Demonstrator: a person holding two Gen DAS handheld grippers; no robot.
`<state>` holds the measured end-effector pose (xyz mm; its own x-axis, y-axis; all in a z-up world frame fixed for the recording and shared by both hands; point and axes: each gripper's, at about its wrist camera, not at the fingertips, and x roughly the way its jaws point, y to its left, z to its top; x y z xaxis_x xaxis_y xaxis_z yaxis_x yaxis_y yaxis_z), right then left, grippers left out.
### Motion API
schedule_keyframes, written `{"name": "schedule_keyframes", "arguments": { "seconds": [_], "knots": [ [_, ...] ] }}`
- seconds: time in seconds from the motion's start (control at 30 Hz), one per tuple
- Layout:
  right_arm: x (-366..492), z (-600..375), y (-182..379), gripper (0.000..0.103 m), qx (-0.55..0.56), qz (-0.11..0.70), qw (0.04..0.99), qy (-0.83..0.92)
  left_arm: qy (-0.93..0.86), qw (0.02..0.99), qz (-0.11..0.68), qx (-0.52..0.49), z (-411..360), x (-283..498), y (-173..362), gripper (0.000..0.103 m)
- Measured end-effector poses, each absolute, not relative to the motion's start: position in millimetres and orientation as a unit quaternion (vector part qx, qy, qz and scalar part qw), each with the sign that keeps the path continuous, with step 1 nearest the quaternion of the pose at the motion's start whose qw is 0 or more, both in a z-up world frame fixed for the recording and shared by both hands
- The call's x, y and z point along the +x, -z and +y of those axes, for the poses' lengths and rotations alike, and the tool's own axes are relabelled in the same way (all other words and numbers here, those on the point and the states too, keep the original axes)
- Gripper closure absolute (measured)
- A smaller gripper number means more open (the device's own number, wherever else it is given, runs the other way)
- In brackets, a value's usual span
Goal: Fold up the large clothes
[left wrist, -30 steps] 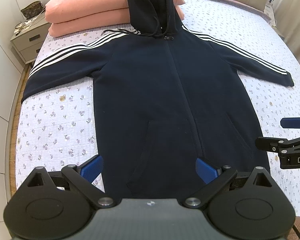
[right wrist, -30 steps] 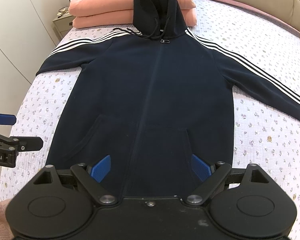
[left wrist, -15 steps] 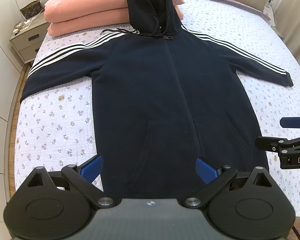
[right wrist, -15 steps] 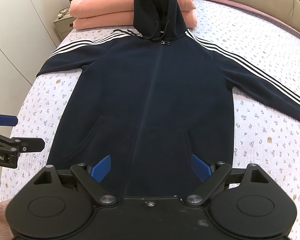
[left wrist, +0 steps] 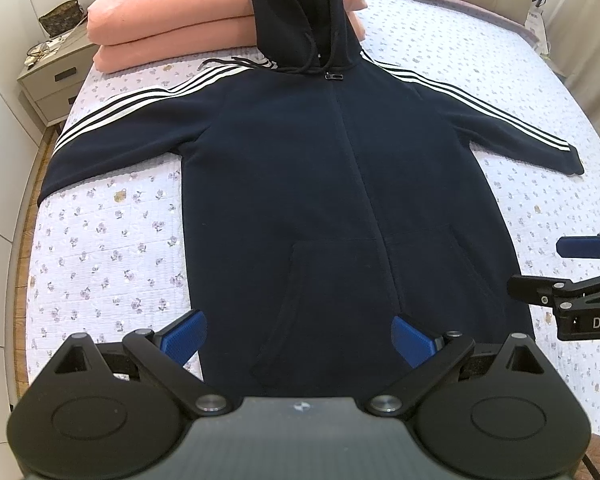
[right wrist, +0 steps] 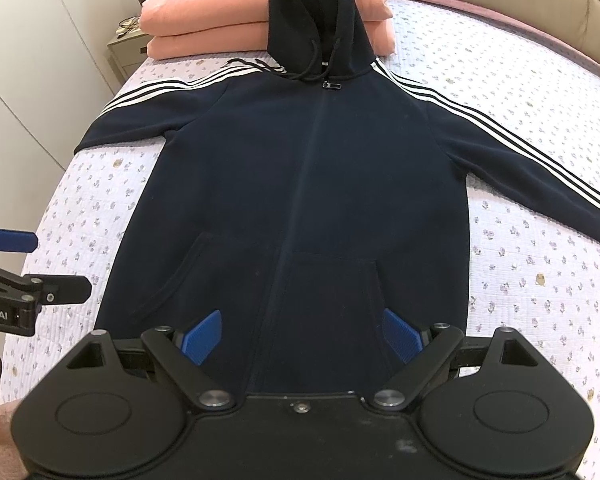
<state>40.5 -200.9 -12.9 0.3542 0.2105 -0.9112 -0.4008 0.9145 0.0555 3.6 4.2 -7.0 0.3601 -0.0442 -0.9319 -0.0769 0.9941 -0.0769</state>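
The left gripper (left wrist: 299,334) hangs above the hem of the hoodie (left wrist: 332,184) with its blue pads (left wrist: 184,334) spread wide and nothing between them. The right gripper (right wrist: 300,330) is spread just as wide and grips nothing, hovering over the same lower edge; in each wrist view the other gripper pokes in from the side, above the bedspread beside the garment.

The dark navy hoodie lies front-up and flat on the bed (left wrist: 108,240), zipped closed to the collar, its kangaroo pocket (right wrist: 324,280) nearest the grippers. Both sleeves are stretched outward — the left sleeve (left wrist: 120,136) reaches the bed's edge, the right sleeve (right wrist: 540,176) angles out over the floral quilt — each carrying white stripes along the top. The hood (left wrist: 300,12) rests up against two stacked peach pillows (left wrist: 172,24) at the head of the bed, drawstrings dangling. A nightstand (left wrist: 56,76) stands beside the bed near the pillows, with a small basket (left wrist: 62,22) on top.
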Motion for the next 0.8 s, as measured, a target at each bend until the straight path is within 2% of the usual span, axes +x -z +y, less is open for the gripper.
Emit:
{"name": "schedule_keyframes", "arguments": {
  "seconds": [0.8],
  "knots": [
    [40, -200, 14, 0.000, -0.090, 0.535, 0.819, -0.186, -0.021, 0.848, 0.529, -0.033, 0, -1, -12, 0.002]
  ]
}}
